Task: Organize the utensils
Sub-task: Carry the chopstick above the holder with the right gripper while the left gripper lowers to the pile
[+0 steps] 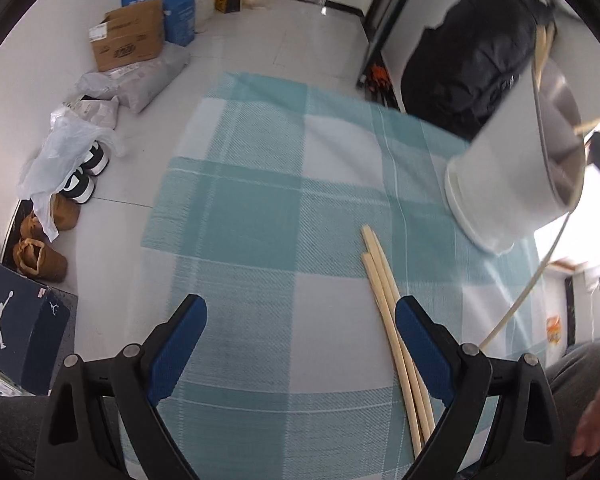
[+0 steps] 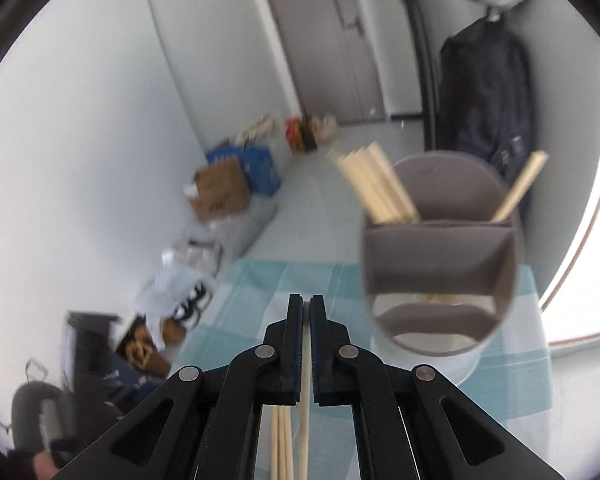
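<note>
left gripper: jaws apart, empty | right gripper: clamped on one chopstick | utensil holder: chopsticks inside

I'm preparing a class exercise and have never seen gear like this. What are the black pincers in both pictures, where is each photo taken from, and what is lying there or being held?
No robot: a person carries a hand-held gripper in each hand, with a camera on each looking along its fingers. The left view shows the left hand-held gripper open above a checked cloth with loose chopsticks. The right view shows the right hand-held gripper shut on one chopstick, facing a divided utensil holder that already has chopsticks in it.
</note>
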The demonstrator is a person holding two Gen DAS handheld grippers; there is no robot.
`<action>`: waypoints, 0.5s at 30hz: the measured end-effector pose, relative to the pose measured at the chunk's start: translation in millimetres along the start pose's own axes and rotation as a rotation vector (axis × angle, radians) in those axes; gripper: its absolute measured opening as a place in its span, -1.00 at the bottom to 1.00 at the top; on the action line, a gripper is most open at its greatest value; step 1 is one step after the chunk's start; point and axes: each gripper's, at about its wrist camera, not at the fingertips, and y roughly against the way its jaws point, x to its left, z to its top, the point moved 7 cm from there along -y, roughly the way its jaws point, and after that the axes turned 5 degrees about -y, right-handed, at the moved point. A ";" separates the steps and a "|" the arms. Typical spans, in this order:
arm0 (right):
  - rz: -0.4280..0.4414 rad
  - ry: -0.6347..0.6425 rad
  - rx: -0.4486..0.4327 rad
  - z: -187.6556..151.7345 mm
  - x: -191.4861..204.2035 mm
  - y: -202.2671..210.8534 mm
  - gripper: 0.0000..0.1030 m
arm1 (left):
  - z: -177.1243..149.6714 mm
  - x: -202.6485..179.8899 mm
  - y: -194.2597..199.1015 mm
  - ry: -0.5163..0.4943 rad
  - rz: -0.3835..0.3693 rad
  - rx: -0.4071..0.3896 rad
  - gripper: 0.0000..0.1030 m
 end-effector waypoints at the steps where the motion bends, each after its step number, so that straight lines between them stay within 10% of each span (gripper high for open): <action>1: -0.004 0.004 -0.028 -0.1 -4.1 9.9 -0.95 | -1.4 -1.9 -1.8 -0.006 0.005 0.009 0.80; 15: 0.020 0.035 -0.111 -18.5 -22.9 59.9 -0.95 | -13.6 -13.2 -13.9 -0.063 0.146 0.069 0.80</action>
